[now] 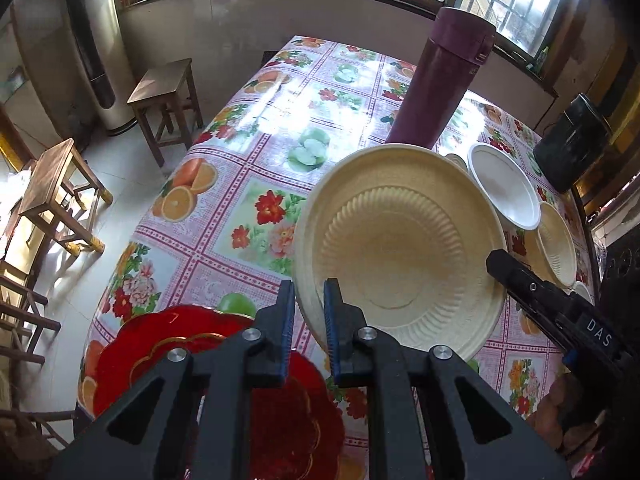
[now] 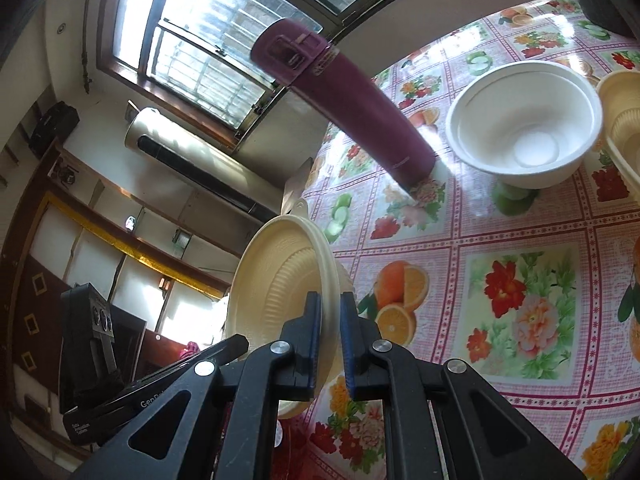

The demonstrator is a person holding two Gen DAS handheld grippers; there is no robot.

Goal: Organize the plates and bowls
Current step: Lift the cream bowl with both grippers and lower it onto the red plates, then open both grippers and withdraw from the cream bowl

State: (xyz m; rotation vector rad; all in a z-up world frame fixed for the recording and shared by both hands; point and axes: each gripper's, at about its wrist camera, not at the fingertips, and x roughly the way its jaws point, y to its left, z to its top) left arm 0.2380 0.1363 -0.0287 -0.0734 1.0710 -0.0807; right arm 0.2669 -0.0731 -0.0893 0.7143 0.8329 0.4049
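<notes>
Fruit-and-flower oilcloth table under barred windows. Left gripper and right gripper both clench opposite rims of one cream plate, tilted above the cloth; beyond stand a purple flask, white bowl and red plate.

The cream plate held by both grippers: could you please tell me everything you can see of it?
The cream plate is round and matt, seemingly moulded pulp or foam, with a ribbed ring around a smooth centre and a raised rim. It is lifted off the table and tilted. The left gripper pinches its near rim, and the right gripper clamps the opposite edge. It hangs above the flowered cloth, in front of the purple flask, beside a red plate.
</notes>
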